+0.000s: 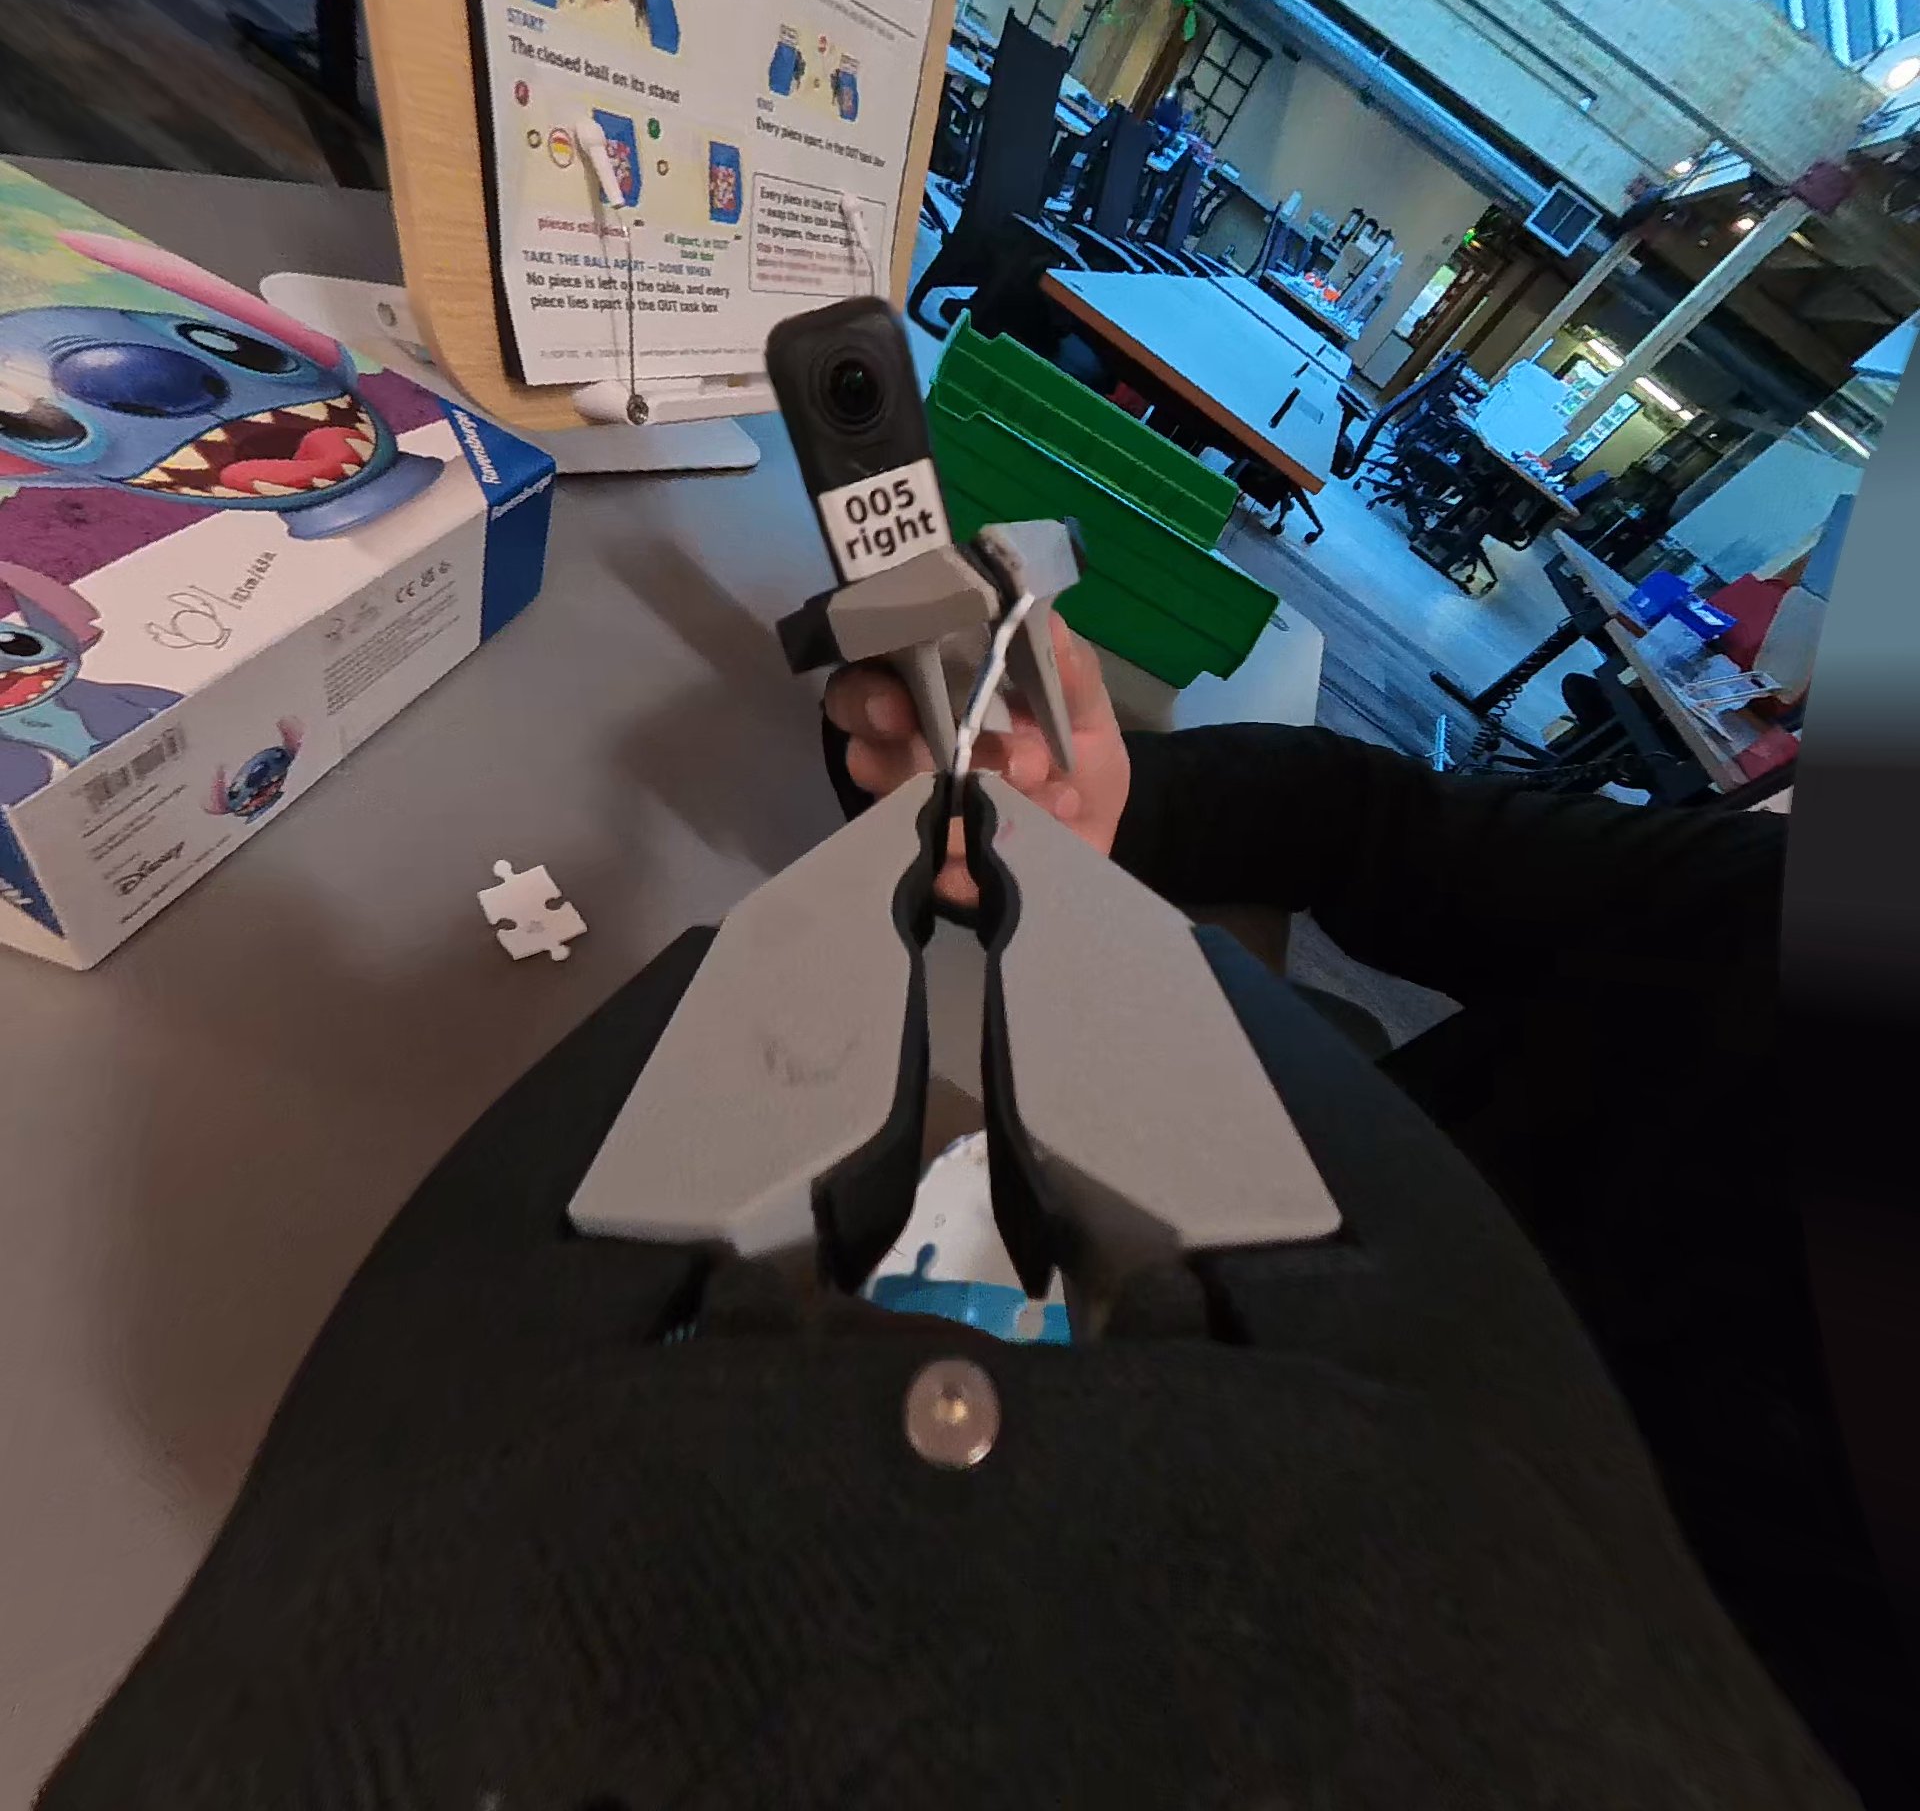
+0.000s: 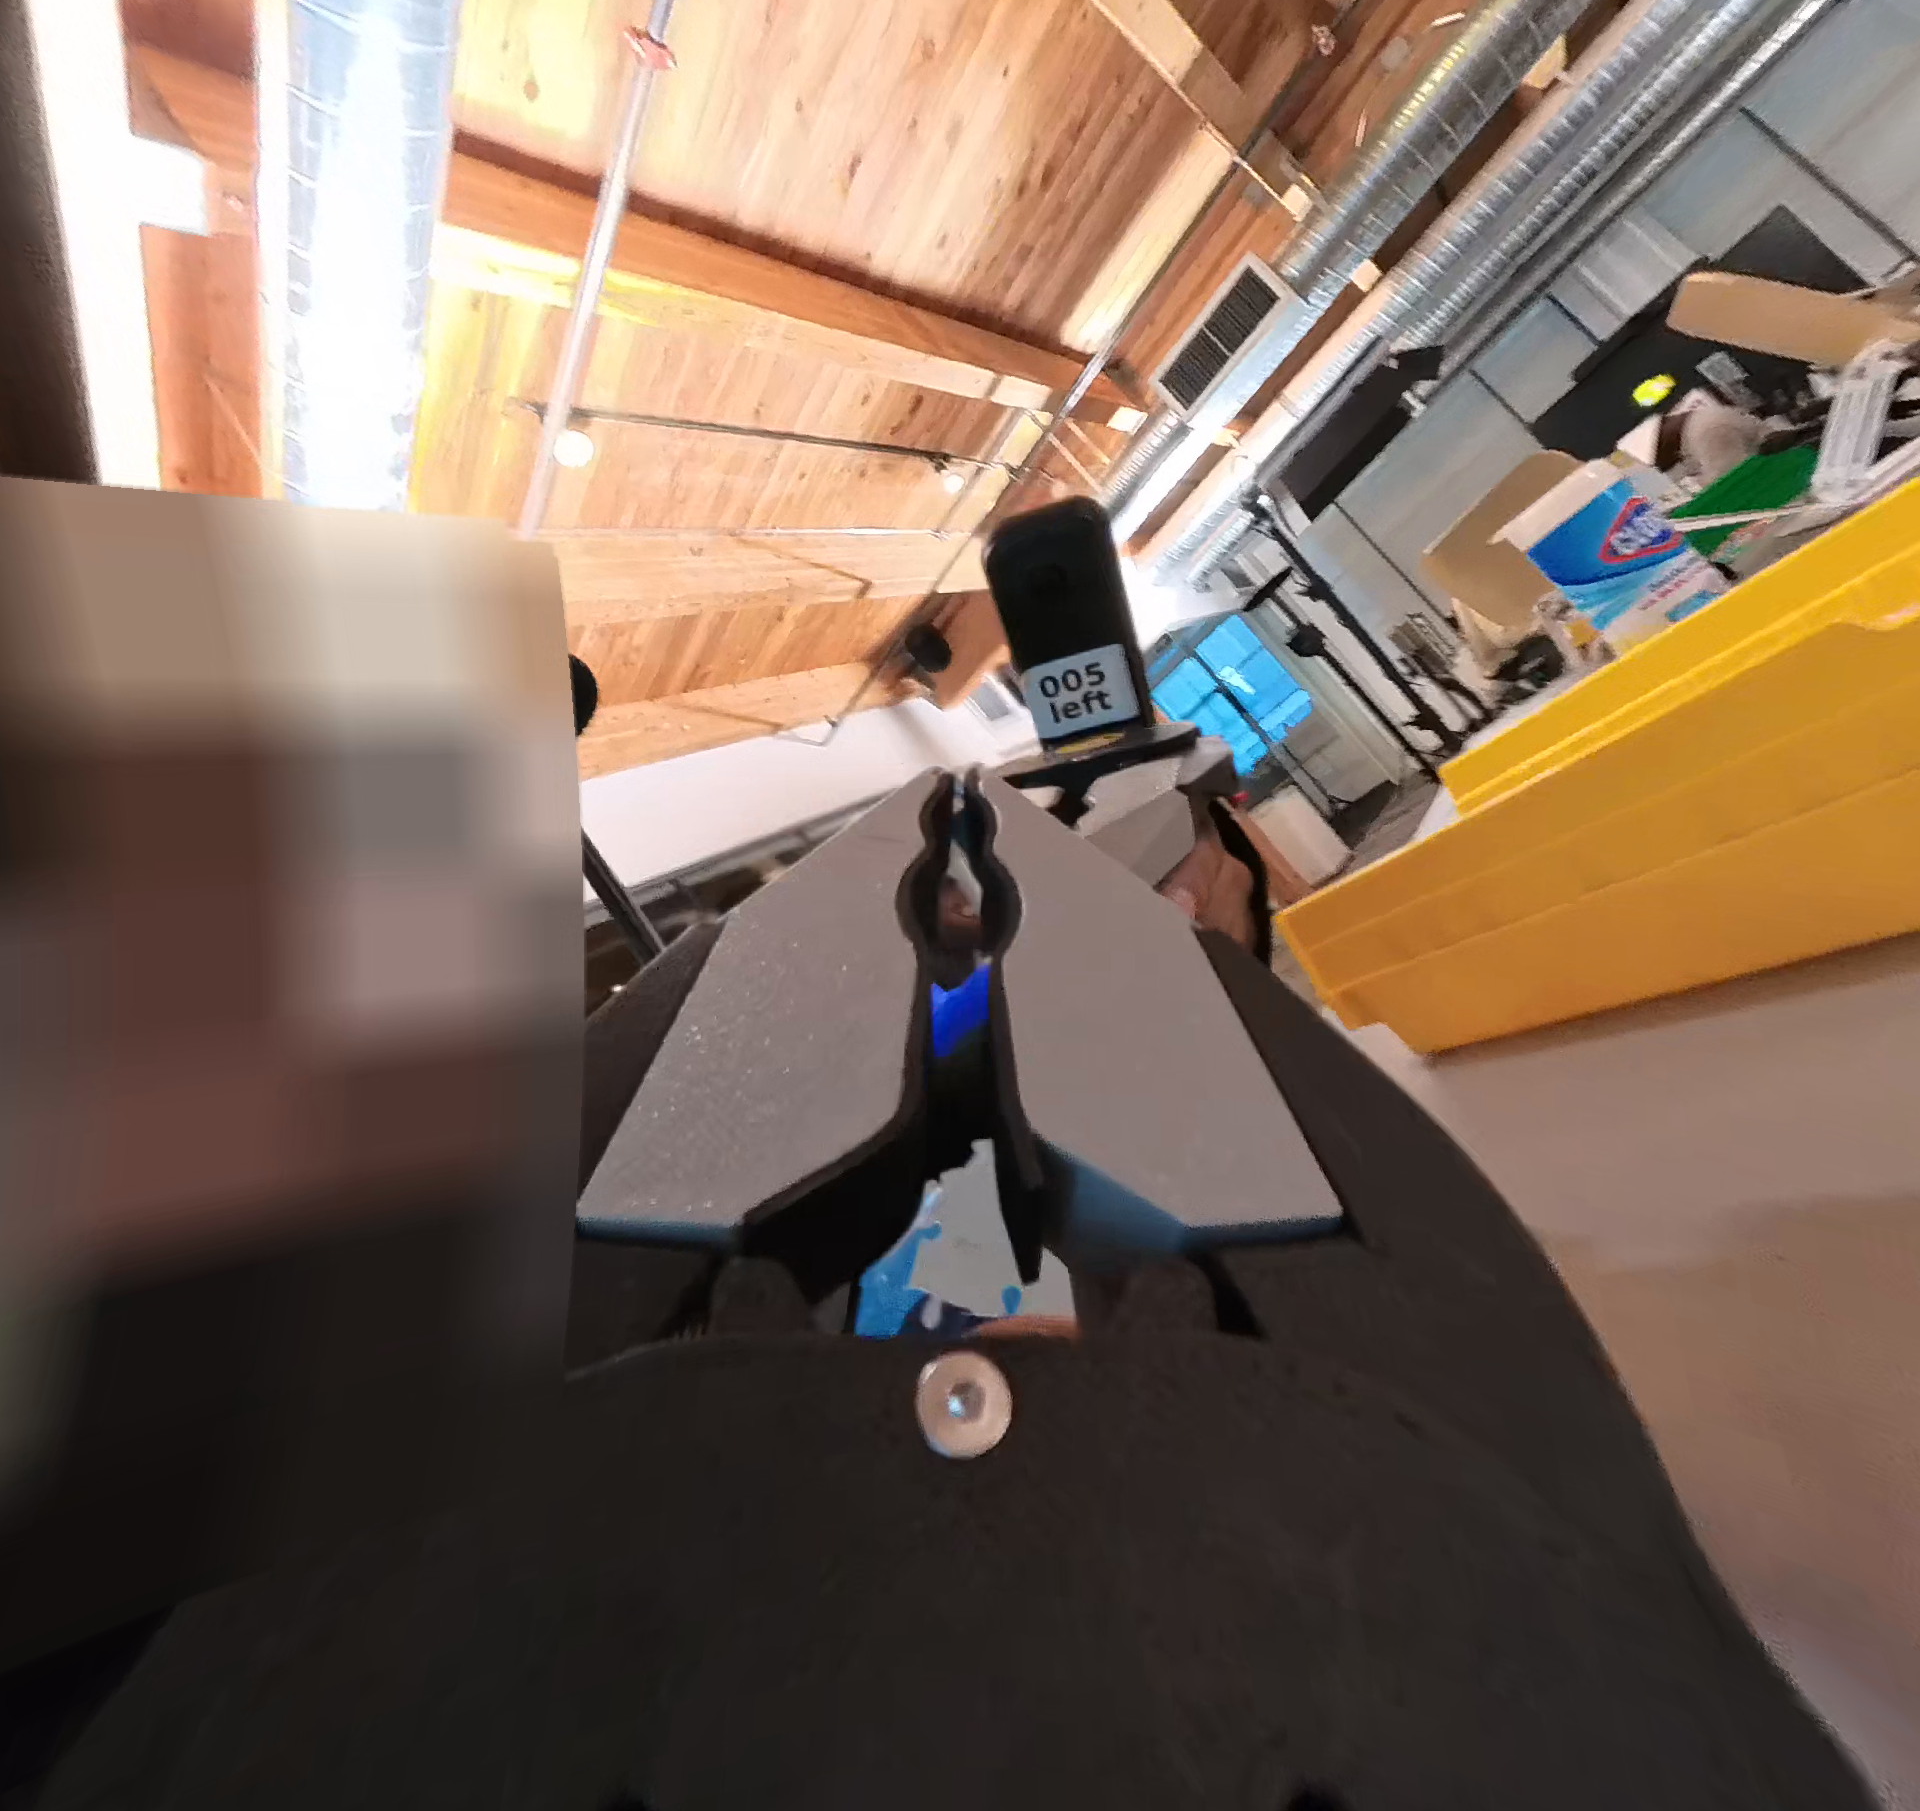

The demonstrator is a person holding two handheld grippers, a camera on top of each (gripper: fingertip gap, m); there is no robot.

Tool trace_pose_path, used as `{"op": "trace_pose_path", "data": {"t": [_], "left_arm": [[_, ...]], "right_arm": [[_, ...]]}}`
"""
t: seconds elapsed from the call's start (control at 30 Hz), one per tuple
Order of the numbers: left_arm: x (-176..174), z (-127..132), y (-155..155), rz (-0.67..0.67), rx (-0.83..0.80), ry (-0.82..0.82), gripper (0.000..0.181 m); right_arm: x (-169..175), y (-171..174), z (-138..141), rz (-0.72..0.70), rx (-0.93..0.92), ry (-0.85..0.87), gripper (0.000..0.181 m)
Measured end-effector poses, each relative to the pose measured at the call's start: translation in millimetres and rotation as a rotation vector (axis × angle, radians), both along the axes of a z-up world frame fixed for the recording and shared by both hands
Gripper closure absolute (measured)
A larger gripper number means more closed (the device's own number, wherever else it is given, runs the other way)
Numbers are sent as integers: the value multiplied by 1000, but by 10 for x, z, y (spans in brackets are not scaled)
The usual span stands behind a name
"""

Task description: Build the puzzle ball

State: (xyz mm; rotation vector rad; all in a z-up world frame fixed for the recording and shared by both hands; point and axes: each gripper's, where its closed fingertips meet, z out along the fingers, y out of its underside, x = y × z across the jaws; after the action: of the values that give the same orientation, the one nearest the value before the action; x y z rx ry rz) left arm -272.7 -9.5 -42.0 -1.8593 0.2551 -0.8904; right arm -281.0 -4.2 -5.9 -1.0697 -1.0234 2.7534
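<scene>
My left gripper (image 1: 956,793) is shut, its tips pinching the low end of a thin white puzzle piece (image 1: 987,686) seen edge-on. The right gripper (image 1: 992,722), in a hand, faces it tip to tip, with the same piece running up between its fingers. In the right wrist view my right gripper (image 2: 958,811) is shut on a thin blue-and-white piece (image 2: 971,831), and the left gripper (image 2: 1132,805) sits just beyond. Blue and white puzzle surface (image 2: 956,1023) shows through the gap between the fingers. One loose white piece (image 1: 530,911) lies on the grey table (image 1: 312,1086).
The puzzle box (image 1: 239,556) lies at the left of the table. An instruction sheet on a wooden stand (image 1: 686,140) is behind it, and a green bin (image 1: 1091,514) sits past the grippers. A yellow bin (image 2: 1662,826) stands on the right. Less than 4 cm separates the two grippers' tips.
</scene>
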Motion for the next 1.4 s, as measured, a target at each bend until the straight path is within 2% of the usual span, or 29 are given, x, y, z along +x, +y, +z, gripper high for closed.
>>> {"op": "trace_pose_path", "data": {"t": [0.1,0.23,0.33,0.43,0.53,0.7,0.83,0.9,1.0,1.27,1.4], "left_arm": [[-110,-13,-11,30,-6,12,181],[-168,-58,-73,31,-14,42,181],[-161,-135,-89,22,-25,83,181],[-160,-186,-118,-3,-35,119,181],[-185,-293,-156,-43,-68,220,181],[-121,-428,-216,-193,-179,441,181],[-56,-526,-314,-296,-260,595,181],[-48,-571,-367,-323,-289,661,181],[-44,-597,-399,-318,-311,712,181],[-30,-436,-476,-277,-290,644,181],[-75,-488,-526,-265,-316,686,181]], "right_arm": [[-11,50,-76,-53,123,-26,181],[-26,-52,-240,-78,316,-98,167],[-3,-160,-222,-86,416,-95,160],[-28,-186,-278,-142,540,-127,163],[-23,-185,-309,-178,630,-148,160],[-52,-246,-427,-209,865,-212,153],[-52,-365,-631,-198,1006,-271,166],[-13,-453,-732,-139,1019,-289,176],[8,-467,-791,-108,1003,-318,177],[125,-550,-840,30,912,-357,178],[141,-564,-902,34,985,-370,176]]}}
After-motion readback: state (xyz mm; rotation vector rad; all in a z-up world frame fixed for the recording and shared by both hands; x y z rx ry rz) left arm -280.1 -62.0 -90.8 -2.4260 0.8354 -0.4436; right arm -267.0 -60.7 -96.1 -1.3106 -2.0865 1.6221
